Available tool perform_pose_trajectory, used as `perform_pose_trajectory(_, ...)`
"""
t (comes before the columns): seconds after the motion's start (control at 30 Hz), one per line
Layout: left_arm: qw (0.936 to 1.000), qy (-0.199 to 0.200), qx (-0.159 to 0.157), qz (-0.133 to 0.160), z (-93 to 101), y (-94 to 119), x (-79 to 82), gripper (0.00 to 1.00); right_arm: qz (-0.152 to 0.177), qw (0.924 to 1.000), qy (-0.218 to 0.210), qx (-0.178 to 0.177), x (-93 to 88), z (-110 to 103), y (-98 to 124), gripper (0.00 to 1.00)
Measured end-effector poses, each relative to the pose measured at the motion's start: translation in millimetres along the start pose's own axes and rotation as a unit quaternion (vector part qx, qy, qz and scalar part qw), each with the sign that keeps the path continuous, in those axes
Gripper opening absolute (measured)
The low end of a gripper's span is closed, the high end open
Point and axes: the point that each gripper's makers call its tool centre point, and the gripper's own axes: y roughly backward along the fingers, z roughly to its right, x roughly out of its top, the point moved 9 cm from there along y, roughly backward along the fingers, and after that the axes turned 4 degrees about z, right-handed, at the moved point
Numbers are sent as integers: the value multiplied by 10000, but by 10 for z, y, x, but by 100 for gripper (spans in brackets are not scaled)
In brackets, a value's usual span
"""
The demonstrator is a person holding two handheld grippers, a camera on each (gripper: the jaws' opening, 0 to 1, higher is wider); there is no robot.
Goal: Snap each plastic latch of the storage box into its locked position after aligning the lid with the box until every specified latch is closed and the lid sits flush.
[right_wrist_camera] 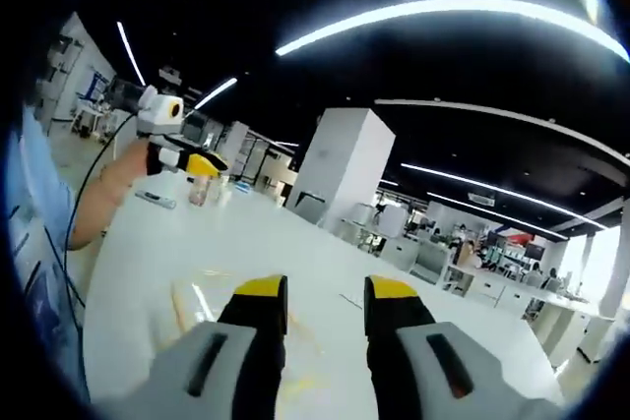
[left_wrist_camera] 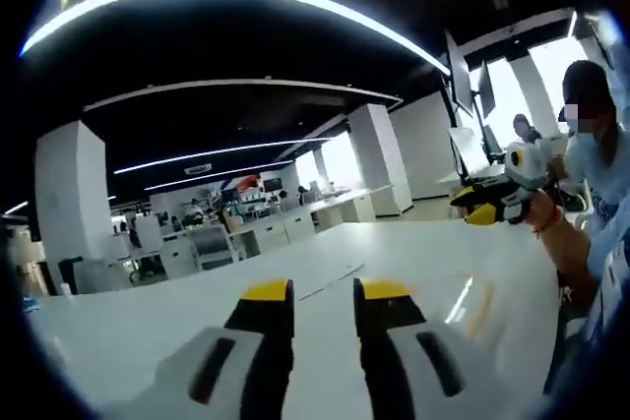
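Note:
My left gripper stands open above a white table, its black jaws with yellow tips apart and nothing between them. My right gripper is open too, with an empty gap, over the same white table. In the left gripper view the right gripper hangs in the air at the right, held by a person's hand. In the right gripper view the left gripper hangs at the upper left, above the table's far end.
A small clear cup and a dark pen lie on the table near the left gripper. A person stands at the table's right edge. White pillars, desks and monitors stand beyond the table.

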Motion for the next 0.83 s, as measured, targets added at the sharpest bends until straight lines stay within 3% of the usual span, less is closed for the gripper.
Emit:
perform_pose_trajectory(0.07, 9992, -123, 386, 18, -50, 129, -41, 26, 44, 9994, 14, -329, -30, -2, 133, 30)
perform_pose_trajectory(0.17, 9978, -41, 651, 155, -63, 267, -102, 27, 185, 9970, -38, -754, -57, 1, 331, 30)
perform_pose_trajectory(0.33, 9889, -43, 1437, 372, -137, 536, -200, 31, 176, 9858, 270, -1650, -153, 28, 660, 30)
perform_pose_trajectory(0.43, 9812, -7, 1836, 601, -203, 650, -253, 32, 132, 9844, 261, -1734, -230, 21, 700, 30)
perform_pose_trajectory(0.53, 9772, -13, 2020, 647, -253, 692, -310, 32, 254, 9841, 230, -1741, -292, -10, 690, 30)
perform_pose_trajectory(0.6, 9761, -23, 2076, 643, -283, 699, -350, 32, 245, 9836, 131, -1784, -340, -47, 677, 30)
perform_pose_trajectory(0.63, 9757, -34, 2098, 628, -298, 704, -372, 32, 26, 9854, 128, -1700, -350, -79, 682, 30)
perform_pose_trajectory(0.83, 9757, -10, 2146, 447, -347, 723, -545, 33, -58, 9845, 427, -1699, -351, -164, 624, 30)
